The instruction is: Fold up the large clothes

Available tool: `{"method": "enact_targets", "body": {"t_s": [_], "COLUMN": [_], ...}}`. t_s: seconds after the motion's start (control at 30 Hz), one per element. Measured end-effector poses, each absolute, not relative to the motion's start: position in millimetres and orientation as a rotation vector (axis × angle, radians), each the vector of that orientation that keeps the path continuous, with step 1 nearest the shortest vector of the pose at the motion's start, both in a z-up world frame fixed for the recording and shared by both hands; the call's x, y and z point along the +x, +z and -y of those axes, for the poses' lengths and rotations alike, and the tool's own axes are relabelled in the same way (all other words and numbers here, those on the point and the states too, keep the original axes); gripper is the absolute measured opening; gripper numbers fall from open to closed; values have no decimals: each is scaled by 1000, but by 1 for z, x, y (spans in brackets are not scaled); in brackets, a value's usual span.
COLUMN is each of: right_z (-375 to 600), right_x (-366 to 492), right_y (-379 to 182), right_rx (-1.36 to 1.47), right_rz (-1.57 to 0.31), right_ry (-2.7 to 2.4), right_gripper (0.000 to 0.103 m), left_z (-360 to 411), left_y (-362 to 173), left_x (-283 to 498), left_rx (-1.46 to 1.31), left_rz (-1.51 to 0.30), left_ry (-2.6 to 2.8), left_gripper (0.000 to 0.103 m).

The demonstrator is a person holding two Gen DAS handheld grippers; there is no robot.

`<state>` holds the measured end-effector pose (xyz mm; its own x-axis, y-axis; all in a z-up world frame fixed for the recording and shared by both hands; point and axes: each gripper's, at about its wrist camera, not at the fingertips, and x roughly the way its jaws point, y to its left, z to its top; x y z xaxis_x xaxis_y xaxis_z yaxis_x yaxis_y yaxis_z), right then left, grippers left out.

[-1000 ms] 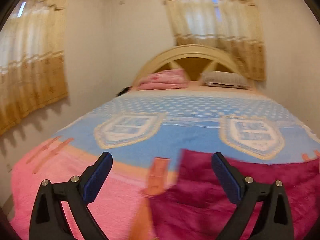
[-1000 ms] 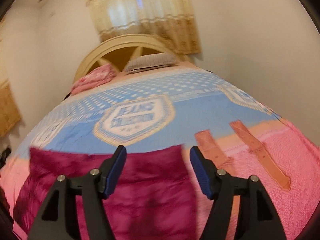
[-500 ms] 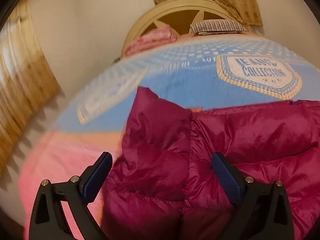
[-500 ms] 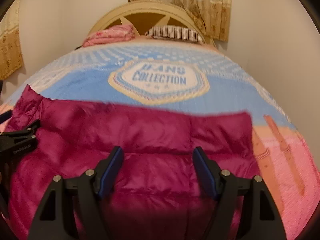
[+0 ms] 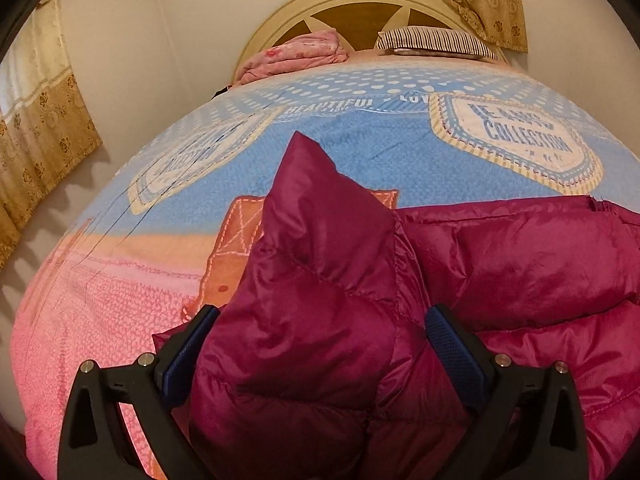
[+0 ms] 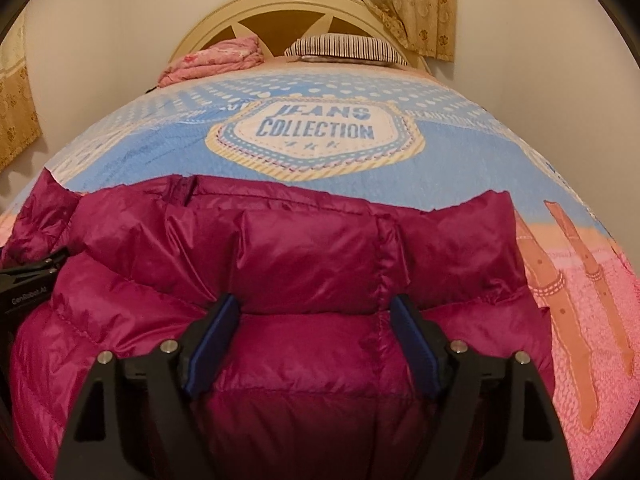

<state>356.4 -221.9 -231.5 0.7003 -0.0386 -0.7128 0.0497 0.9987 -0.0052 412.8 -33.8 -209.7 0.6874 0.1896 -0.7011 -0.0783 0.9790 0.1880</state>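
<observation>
A magenta puffer jacket (image 5: 500, 264) lies spread across the near end of the bed. In the left wrist view one puffy corner (image 5: 316, 216) of it stands up in a point. My left gripper (image 5: 322, 312) is open wide, with that bulging part between its blue pads. In the right wrist view the jacket (image 6: 312, 248) fills the lower frame. My right gripper (image 6: 316, 300) hangs low over its quilted panels; its jaws are opening, with fabric between them and no pinch showing. The left gripper's black body (image 6: 28, 284) shows at the left edge.
The bed carries a blue and pink "Jeans Collection" blanket (image 6: 316, 128). A folded pink cloth (image 5: 300, 56) and a striped pillow (image 5: 436, 42) lie by the cream headboard (image 6: 280, 4). Walls close in on both sides, with golden curtains (image 5: 44, 120) on the left.
Both grippers have come down and tipped toward the bed, so the jacket now fills the lower views. The right jaws stand wider than before. The left jaws keep the same width.
</observation>
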Motion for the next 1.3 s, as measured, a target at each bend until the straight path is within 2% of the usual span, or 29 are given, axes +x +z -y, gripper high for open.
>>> {"method": "enact_targets", "body": {"t_s": [0.5,1.3], "right_z": [220,218], "right_x": [370,374], "right_y": [-243,-247], "right_rx": [-1,-27], "right_rz": [-869,-887], "right_ry": [-72,-86], "right_gripper": [84,85], "left_z": [27,22], "left_y": [-214,-212], "left_x": [417,419], "left_rx": [97,51], "left_rz": [-838,-870], "left_ry": [126,94], "left_gripper": [102,102]}}
